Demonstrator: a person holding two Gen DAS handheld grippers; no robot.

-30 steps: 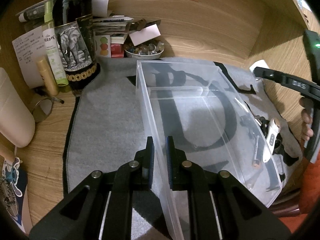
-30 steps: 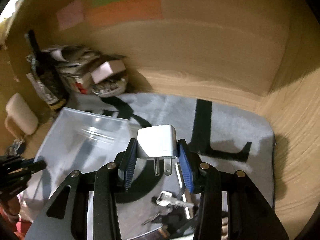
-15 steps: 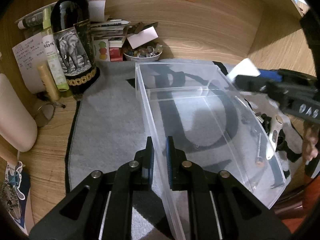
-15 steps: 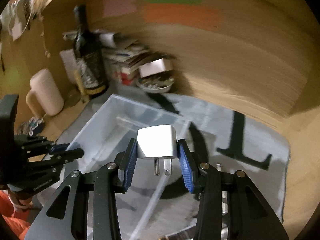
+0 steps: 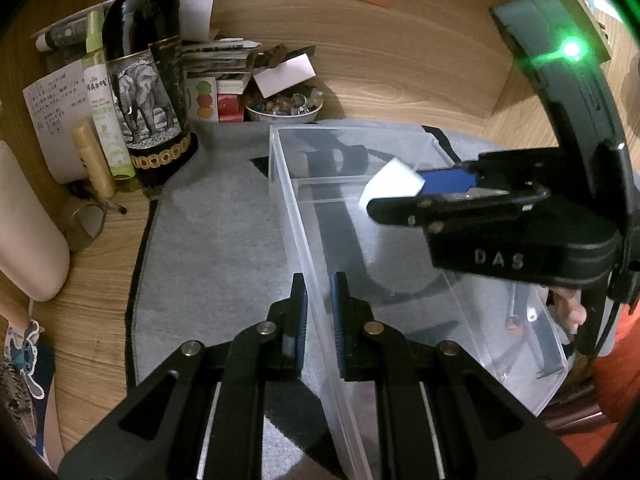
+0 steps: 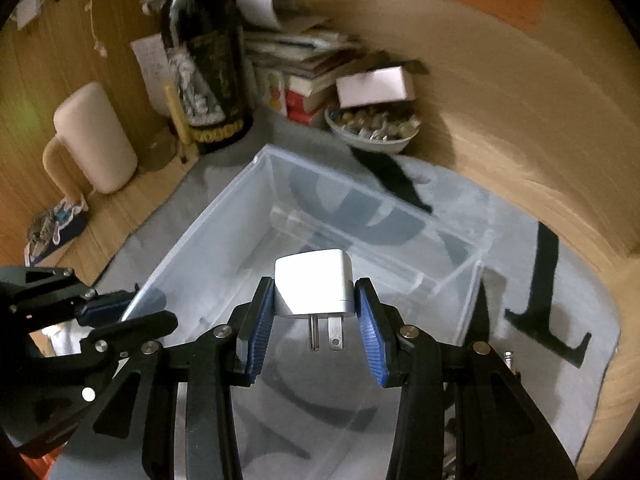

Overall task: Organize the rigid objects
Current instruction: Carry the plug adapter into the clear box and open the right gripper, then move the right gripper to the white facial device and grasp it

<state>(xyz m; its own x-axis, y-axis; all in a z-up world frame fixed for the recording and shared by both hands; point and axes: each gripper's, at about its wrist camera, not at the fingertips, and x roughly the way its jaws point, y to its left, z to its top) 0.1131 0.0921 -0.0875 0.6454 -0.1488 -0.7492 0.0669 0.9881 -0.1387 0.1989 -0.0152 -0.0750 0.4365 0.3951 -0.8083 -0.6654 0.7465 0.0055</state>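
The right tool (image 6: 314, 322) grips a white cube-shaped plug adapter with two metal prongs (image 6: 314, 284), its blue pads pressed on the adapter's two sides and the prongs pointing back toward the camera. The adapter hangs over the clear plastic storage box with an inner divider (image 5: 304, 248), which sits on a grey mat with black markings (image 5: 216, 240) on the wooden worktop (image 5: 100, 320). In the left wrist view the adapter (image 5: 390, 184) shows above the box near the divider, apart from the floor of the box.

The left tool (image 5: 318, 300) is clamped on the near long wall of the box, one pad outside and one inside, steadying it.

The step in hand appears to be carrying the adapter to its drop point in the box. The next move probably calls for lowering the right tool into one compartment, keeping clear of the divider and walls, then parting the pads so the adapter settles on the floor. Which compartment is meant I cannot tell. The box looks empty so far; some small items, among them what look like keys, lie on the mat beyond its right wall, too dim to name with confidence.

A dark wine bottle with an elephant label (image 5: 144, 92) and a white bowl of small trinkets (image 5: 284, 106) stand behind the box, well apart from the work.
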